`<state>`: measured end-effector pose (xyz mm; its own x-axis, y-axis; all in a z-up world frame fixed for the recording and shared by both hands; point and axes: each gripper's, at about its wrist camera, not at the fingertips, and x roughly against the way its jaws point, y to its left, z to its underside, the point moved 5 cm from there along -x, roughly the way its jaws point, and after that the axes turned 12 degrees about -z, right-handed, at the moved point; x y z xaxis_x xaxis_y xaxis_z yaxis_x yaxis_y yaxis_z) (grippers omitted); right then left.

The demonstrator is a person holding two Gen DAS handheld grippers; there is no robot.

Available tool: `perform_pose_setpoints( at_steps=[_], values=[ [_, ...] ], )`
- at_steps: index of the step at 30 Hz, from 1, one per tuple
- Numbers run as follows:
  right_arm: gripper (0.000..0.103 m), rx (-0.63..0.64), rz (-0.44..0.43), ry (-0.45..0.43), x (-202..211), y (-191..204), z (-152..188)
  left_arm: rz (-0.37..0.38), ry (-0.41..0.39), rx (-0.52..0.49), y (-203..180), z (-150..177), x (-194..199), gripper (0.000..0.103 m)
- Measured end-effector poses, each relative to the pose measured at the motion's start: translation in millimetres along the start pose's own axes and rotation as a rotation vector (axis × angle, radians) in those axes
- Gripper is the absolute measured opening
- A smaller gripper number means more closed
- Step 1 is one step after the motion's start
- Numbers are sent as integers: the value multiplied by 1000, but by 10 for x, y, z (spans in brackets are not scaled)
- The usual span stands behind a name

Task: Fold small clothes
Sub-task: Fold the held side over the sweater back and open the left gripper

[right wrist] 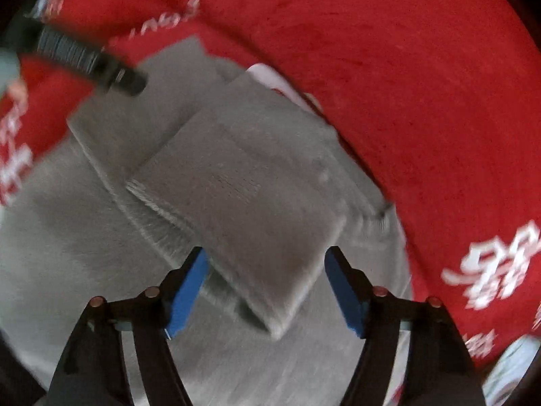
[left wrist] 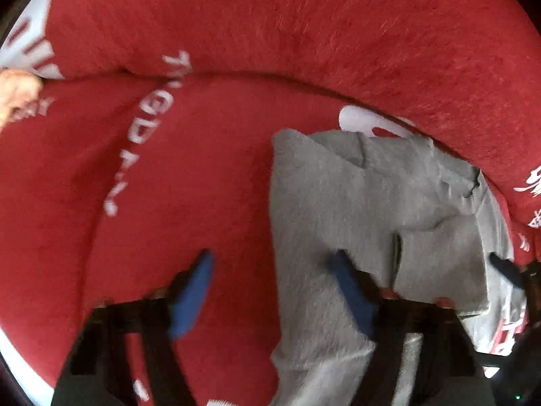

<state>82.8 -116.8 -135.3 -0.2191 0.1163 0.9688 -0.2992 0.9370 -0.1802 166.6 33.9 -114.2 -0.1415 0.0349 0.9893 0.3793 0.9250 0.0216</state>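
The grey garment [right wrist: 236, 182] is lying partly folded on the red blanket [right wrist: 405, 67], with one folded panel resting on top of the rest. The right gripper [right wrist: 267, 291] is hovering over that panel's near corner, fingers apart and gripping nothing. The left gripper [left wrist: 274, 291] is hovering at the garment's left edge, fingers apart, one blue pad [left wrist: 351, 291] over grey cloth, the other over the blanket.
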Motion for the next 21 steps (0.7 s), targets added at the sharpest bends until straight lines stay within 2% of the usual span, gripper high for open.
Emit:
perform_pose_setpoints(
  at_steps=[1,2,3,4,5,7,9,11,14,15,16,17,19,21],
  values=[
    [66,17,19,19,-88,11,-8,16,2,-4,-16,-21,-34,58],
    [54,25,28,30,-145,15,-18,22,-4,-8,-29,-36,-41,48],
    [17,26,19,16,-156,8,-50,29,-9,-13,-49,-43,-39,46],
    [6,12,10,2,-150,-9,-86,32,-12,-14,-30,-76,-47,44],
    [6,-18,21,-7,-132,-57,-104,30,-17,-15,-30,-91,-37,44],
    [6,-170,-16,-81,7,-246,-99,21,-26,-19,-34,-93,-9,44],
    [6,-411,-87,-157,156,-536,34,17,-28,-16,-27,-101,12,44],
    [6,-698,-205,-252,261,-888,345,19,-22,-15,-15,-120,6,44],
    [6,-1100,-320,-343,215,-1300,994,22,-16,-15,-18,-137,-2,44],
    [6,-1175,-357,-360,196,-1337,1128,28,-13,-17,-20,-146,-16,44],
    [6,-1298,-441,-390,103,-1399,1341,32,-8,-19,-17,-154,-27,44],
    [6,-1358,-471,-398,50,-1423,1452,28,-6,-23,-17,-170,-50,44],
    [11,-1502,-569,-426,-104,-1451,1716,14,-8,-31,-8,-177,-55,44],
    [30,-1618,-608,-404,-211,-1439,1944,14,-6,-32,4,-195,-34,44]
  ],
)
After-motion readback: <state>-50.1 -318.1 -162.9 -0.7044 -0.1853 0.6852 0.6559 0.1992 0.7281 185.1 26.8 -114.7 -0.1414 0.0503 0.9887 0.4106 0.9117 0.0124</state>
